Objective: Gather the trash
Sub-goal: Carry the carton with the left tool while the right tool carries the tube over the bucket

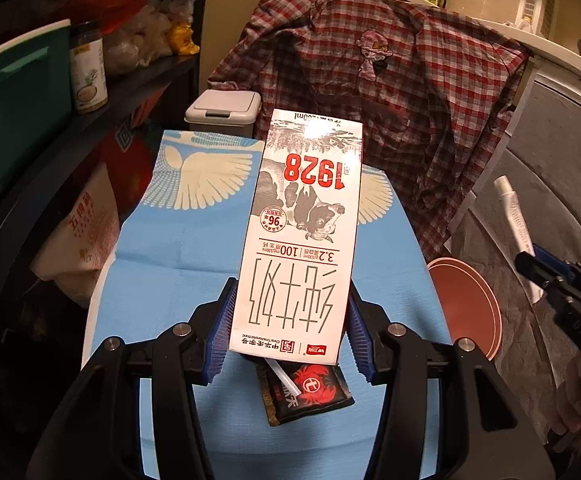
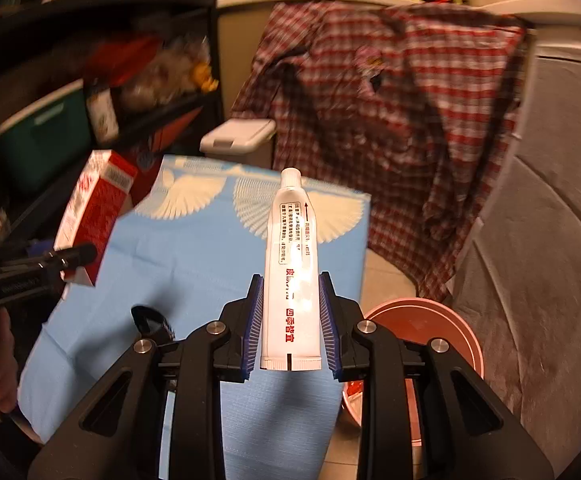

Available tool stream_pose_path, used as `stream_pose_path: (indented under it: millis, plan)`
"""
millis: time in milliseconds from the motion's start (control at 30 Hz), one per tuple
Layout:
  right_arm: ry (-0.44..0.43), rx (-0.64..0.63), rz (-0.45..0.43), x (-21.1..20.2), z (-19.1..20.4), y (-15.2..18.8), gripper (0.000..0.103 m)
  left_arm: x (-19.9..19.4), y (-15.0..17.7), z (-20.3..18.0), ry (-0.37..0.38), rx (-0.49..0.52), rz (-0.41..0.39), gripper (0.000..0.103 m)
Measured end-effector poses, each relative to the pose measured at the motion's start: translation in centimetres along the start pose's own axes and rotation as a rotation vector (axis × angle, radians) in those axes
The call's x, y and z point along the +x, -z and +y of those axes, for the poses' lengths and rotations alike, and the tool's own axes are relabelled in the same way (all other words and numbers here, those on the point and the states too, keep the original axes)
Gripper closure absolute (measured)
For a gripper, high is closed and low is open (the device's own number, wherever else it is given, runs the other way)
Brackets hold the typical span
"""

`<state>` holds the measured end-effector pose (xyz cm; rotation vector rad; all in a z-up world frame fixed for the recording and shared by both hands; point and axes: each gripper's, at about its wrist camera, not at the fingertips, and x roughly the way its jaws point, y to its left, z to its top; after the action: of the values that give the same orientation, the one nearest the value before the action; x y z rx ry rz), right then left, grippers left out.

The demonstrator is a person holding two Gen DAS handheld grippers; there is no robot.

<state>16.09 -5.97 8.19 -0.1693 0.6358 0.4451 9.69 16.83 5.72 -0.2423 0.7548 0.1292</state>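
Observation:
My left gripper point(image 1: 290, 320) is shut on a white milk carton point(image 1: 302, 232) with red "1928" print, held above the blue-clothed table point(image 1: 170, 264). The carton also shows at the left in the right wrist view point(image 2: 94, 216). A black snack wrapper point(image 1: 310, 394) with a red crab lies on the cloth under the carton. My right gripper point(image 2: 290, 320) is shut on a white toothpaste tube point(image 2: 292, 264), cap pointing away; the tube also shows in the left wrist view point(image 1: 516, 224). A round pink bin point(image 2: 442, 320) stands on the floor to the right of the table.
A grey lidded trash can point(image 1: 224, 114) stands behind the table. A red plaid shirt point(image 1: 390, 92) hangs over a counter edge behind. Dark shelves point(image 1: 102, 96) with a green box and a jar are on the left. A grey covered surface point(image 2: 550, 260) is on the right.

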Motion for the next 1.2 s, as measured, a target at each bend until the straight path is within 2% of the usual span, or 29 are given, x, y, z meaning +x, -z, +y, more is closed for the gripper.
stream_pose_path:
  millis: [167, 333, 633, 867, 1200]
  plan:
    - [0.018, 0.092, -0.074, -1.3, -2.1, 1.0, 0.075, -0.5, 0.0, -1.2, 0.004, 0.018, -0.026, 0.053]
    - [0.071, 0.056, -0.111, -2.0, -3.0, 1.6, 0.075, -0.5, 0.2, -2.7, 0.009, 0.048, -0.035, 0.053]
    - [0.104, 0.08, -0.099, -2.2, -5.7, 2.9, 0.075, 0.2, 0.4, -5.7, 0.036, 0.087, -0.04, 0.053]
    - [0.116, 0.162, -0.077, -2.1, -8.9, 3.7, 0.075, 1.1, 0.8, -8.7, 0.073, 0.121, -0.026, 0.053]
    - [0.147, 0.203, -0.03, -1.1, -11.8, 4.9, 0.075, 3.6, 1.5, -12.9, 0.193, 0.135, 0.044, 0.053]
